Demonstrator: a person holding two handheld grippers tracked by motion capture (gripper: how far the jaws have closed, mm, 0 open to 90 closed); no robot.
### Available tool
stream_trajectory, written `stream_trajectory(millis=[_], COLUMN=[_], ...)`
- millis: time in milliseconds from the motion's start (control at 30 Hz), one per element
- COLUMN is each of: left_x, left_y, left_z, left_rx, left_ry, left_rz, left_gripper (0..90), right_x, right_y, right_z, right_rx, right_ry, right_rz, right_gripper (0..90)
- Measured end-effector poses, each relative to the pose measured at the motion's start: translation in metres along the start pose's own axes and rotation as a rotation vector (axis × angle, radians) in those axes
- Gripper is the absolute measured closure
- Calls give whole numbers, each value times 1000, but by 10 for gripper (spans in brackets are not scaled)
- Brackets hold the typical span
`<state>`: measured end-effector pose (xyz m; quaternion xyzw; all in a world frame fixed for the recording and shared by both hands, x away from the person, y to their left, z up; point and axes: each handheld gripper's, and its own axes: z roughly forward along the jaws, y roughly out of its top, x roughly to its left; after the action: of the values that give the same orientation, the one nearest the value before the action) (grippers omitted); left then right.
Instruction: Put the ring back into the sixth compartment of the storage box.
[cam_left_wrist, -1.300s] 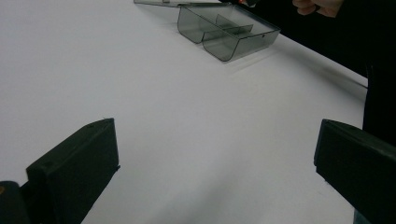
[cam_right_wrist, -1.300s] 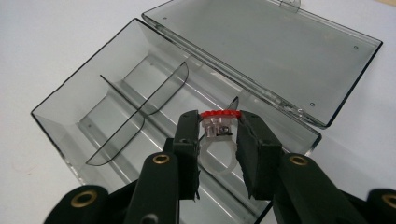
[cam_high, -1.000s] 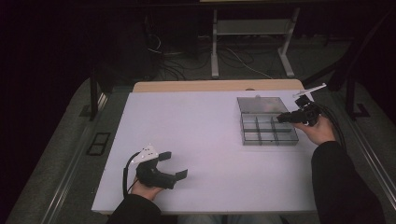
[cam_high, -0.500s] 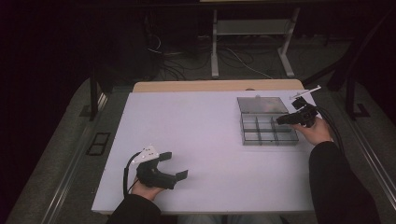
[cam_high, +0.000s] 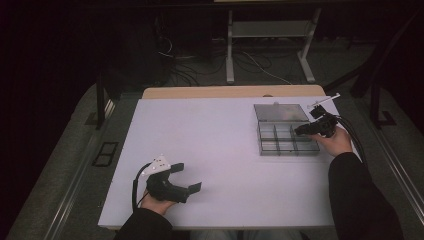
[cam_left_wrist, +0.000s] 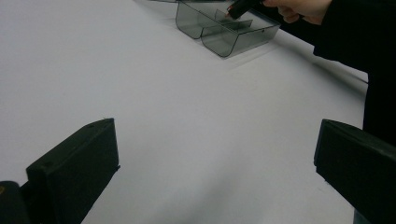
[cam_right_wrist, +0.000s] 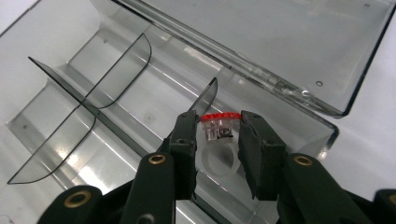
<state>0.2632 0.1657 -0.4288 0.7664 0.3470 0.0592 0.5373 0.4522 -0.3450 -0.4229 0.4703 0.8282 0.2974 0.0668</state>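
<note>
The small clear plastic vial with a red cap (cam_right_wrist: 219, 127) sits between the two black jaws of the right gripper (cam_right_wrist: 217, 140), over a corner compartment of the smoky transparent plastic organiser box (cam_right_wrist: 70, 93), beside its open lid. The jaws have just been opening a little; whether the pads press the vial I cannot tell. The left gripper (cam_high: 186, 177), jaws spread wide, rests on the white table (cam_high: 220, 145), well apart from the box.
</note>
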Motion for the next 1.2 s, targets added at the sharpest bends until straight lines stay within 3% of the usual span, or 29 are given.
stream_trajectory(millis=[267,433,700,900,1200], left_x=[0,0,-1,-1,-1], left_y=[0,0,0,0,1], left_z=[-1,0,0,0,0], left_rx=[0,0,-4,-6,-5], left_ry=[0,-1,-3,-4,-10], left_rz=[-6,-7,-6,-5,-3], left_gripper=[0,0,0,0,0], right_x=[2,6,10,19,39], right_y=[0,-1,-8,-12,-21], right_z=[-10,-17,-30,-42,-61], right_rx=[-12,-38,-82,-131,-185], right_ry=[-5,-9,-3,7,44], right_rz=[0,15,77,101,89], right_gripper=[621,530,374,207,107])
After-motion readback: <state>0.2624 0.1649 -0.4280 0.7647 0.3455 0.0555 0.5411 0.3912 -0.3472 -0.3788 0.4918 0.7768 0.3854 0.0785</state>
